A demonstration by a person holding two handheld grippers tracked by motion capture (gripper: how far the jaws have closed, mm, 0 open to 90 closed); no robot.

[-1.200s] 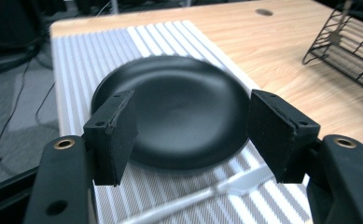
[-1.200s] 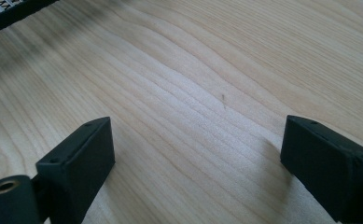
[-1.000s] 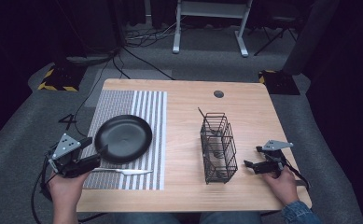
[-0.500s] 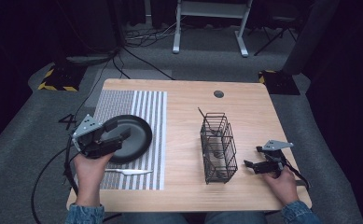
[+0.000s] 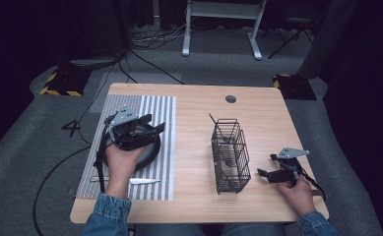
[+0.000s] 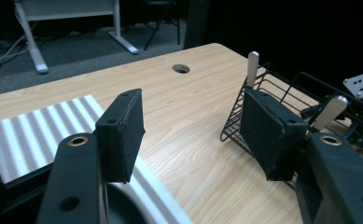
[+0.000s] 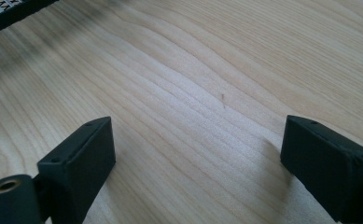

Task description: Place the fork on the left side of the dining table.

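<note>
My left gripper (image 5: 155,125) hovers over a black round pan (image 5: 148,150) on the striped mat (image 5: 154,105), pointing right toward the wire basket (image 5: 230,155). Its jaws have just been closing a little, but they stand wide apart with nothing between them. In the left gripper view, the left gripper (image 6: 193,116) faces bare wood, with the basket (image 6: 270,77) and two pale utensil handles (image 6: 253,65) beyond its right jaw. My right gripper (image 5: 268,166) rests on the table right of the basket. In its own view the right gripper (image 7: 195,154) is open over bare wood.
A pale knife-like utensil (image 5: 140,181) lies on the mat near the front edge, below the pan. The wooden table (image 5: 268,118) has a cable hole (image 5: 231,99) at the back. A cable trails off the table's left side. Desk legs stand on the floor behind.
My left gripper has travelled from the table's front left edge up and to the right, and now hangs over the pan. The right gripper has kept still.
</note>
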